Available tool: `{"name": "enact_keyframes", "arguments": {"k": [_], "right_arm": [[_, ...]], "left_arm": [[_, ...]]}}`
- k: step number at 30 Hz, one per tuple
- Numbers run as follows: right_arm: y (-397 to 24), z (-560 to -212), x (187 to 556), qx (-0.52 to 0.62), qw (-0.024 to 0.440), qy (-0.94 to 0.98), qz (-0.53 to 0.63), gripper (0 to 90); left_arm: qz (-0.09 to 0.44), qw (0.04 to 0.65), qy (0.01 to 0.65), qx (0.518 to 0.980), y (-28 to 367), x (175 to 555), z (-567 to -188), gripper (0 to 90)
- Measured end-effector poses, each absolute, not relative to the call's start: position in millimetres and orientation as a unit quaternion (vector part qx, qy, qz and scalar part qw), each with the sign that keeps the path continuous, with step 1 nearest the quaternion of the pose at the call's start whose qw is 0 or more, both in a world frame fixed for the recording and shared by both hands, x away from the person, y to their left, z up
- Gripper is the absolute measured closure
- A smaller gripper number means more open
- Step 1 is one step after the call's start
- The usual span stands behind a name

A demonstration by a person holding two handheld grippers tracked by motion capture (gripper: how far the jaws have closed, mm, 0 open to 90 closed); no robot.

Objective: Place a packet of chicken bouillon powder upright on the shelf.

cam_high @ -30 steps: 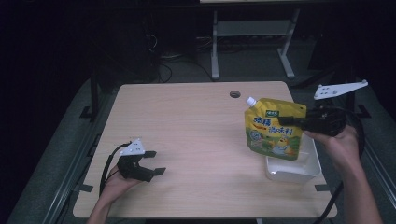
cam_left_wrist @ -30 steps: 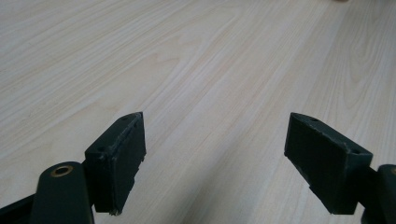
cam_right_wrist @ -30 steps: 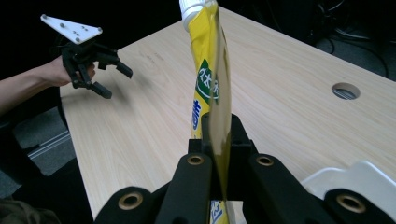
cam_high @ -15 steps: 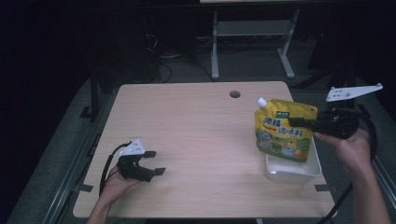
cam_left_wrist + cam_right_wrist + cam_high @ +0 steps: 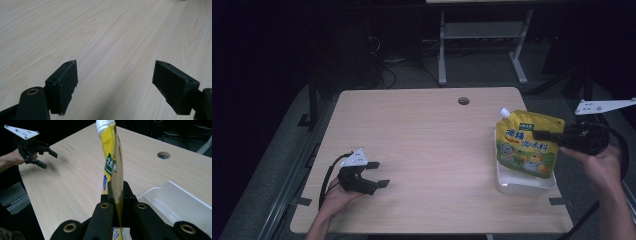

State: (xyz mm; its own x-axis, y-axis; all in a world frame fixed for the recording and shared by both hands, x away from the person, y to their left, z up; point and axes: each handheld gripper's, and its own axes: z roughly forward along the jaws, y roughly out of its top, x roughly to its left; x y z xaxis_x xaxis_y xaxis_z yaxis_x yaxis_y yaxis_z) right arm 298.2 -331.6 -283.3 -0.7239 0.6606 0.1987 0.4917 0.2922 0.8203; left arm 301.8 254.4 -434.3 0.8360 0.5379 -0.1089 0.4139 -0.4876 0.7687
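**Pouch held over the tray, ready to go in**

The right gripper (image 5: pixel 546 135) is clamped on the side edge of the yellow plastic spouted pouch (image 5: pixel 526 148), which hangs upright between its fingers with its bottom just above or inside the white plastic rectangular tray (image 5: pixel 527 185). The step looks like placing; next comes lowering, then releasing. The left gripper (image 5: pixel 377 174) rests with jaws spread, nothing between them, on the pale wooden table (image 5: pixel 427 145). Beyond lie a dark floor and a grey metal stand (image 5: pixel 482 35)

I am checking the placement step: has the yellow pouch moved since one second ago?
Yes. In the high view the yellow pouch, clamped in the right gripper, has shifted right and down, away from the table hole, over the white tray.
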Motion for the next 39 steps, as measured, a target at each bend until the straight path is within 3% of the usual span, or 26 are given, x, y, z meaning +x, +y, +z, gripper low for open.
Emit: {"name": "enact_keyframes", "arguments": {"k": [39], "right_arm": [[-343.2, -329.6, 300.5, 0.390, 0.077, 0.783, 0.479, 89.8]], "left_arm": [[0.078, 0.424, 0.279, 0.858, 254.8, 301.3, -434.3, 20.1]]}}
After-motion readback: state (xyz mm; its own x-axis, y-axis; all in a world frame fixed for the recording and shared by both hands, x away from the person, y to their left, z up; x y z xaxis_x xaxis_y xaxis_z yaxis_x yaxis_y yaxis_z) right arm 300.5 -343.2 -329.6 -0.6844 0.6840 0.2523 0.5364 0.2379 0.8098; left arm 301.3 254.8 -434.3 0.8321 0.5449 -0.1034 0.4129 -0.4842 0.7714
